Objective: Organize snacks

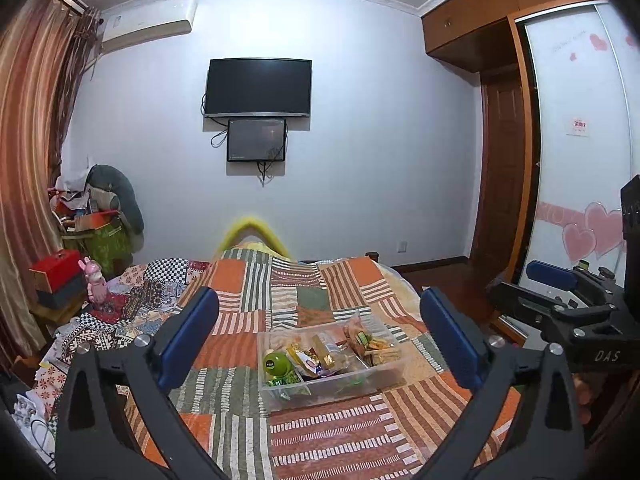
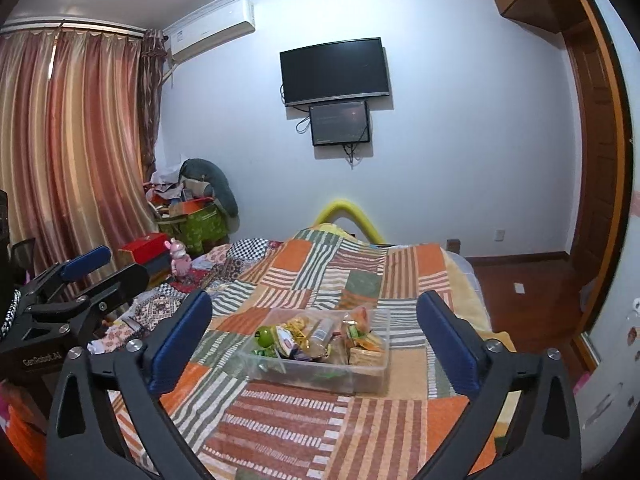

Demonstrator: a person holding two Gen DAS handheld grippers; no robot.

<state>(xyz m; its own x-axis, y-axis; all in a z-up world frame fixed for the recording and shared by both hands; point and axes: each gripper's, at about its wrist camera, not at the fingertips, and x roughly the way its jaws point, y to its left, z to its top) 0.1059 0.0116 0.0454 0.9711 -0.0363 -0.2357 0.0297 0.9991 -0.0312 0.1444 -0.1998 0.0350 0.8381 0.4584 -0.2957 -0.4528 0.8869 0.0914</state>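
A clear plastic box [image 1: 394, 366] [image 2: 366, 374] sits on the patchwork bedspread, filled with wrapped snacks [image 1: 360, 344] [image 2: 360, 340] and a round green container [image 1: 276, 363] [image 2: 264, 336]. My left gripper [image 1: 320, 336] hangs above and short of the box, open wide, with nothing between its blue pads [image 1: 188, 336]. My right gripper [image 2: 316, 344] is likewise open and holds nothing, back from the box. Each gripper shows at the edge of the other's view: the right gripper [image 1: 560, 292] at the right of the left wrist view, the left gripper [image 2: 80, 280] at the left of the right wrist view.
The patchwork bedspread [image 1: 328, 440] [image 2: 304, 432] covers the bed. A cluttered pile with a red box [image 1: 56, 268] and a pink toy [image 1: 95, 282] stands at the bed's left by the curtain [image 2: 68, 140]. Wooden floor [image 2: 528, 292] and a wardrobe [image 1: 576, 152] lie to the right.
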